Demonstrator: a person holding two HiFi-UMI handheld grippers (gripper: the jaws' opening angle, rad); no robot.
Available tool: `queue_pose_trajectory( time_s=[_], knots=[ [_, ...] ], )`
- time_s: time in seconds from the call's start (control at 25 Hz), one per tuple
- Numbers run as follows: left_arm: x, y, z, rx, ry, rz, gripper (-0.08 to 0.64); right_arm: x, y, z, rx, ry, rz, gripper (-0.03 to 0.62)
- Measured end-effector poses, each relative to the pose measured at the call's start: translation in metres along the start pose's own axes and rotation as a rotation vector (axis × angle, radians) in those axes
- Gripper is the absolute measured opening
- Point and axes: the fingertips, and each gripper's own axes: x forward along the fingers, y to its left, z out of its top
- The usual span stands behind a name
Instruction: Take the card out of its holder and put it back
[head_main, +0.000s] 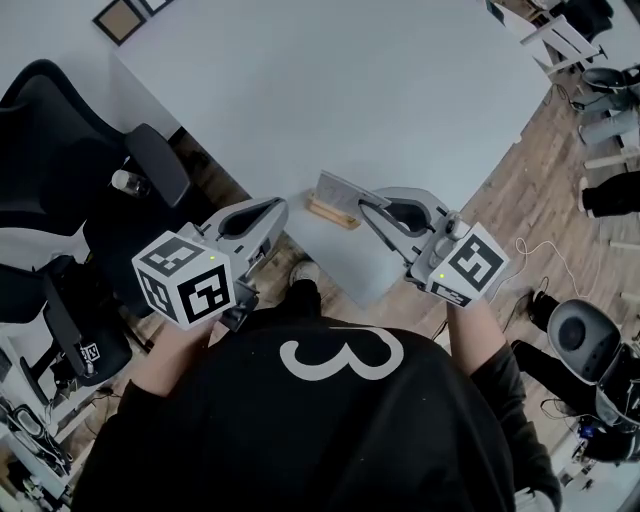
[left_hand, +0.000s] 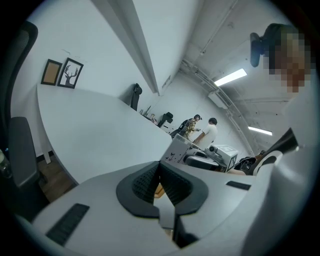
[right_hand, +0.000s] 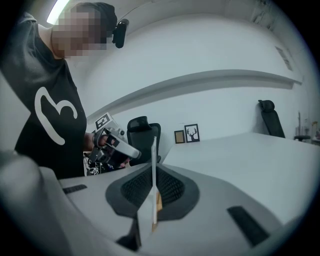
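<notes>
A pale card stands upright in a small wooden holder near the front corner of the white table. My right gripper reaches the card from the right. In the right gripper view the card runs edge-on between the dark pads, which are shut on it, with the wooden holder at its foot. My left gripper hovers just left of the holder, apart from it. Its jaws meet at the tips with nothing between them. The card shows beyond them.
A black office chair stands left of the table, and another chair is on the wood floor at the right. Framed pictures lean at the far left. Two people stand far off beyond the table.
</notes>
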Motion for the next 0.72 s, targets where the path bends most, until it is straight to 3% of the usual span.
queue_pose_trajectory(
  time_s=[0.72],
  knots=[
    [0.001, 0.008, -0.004, -0.015, 0.014, 0.018, 0.014, 0.006, -0.007, -0.024, 0.013, 0.035, 0.004, 0.022]
  ],
)
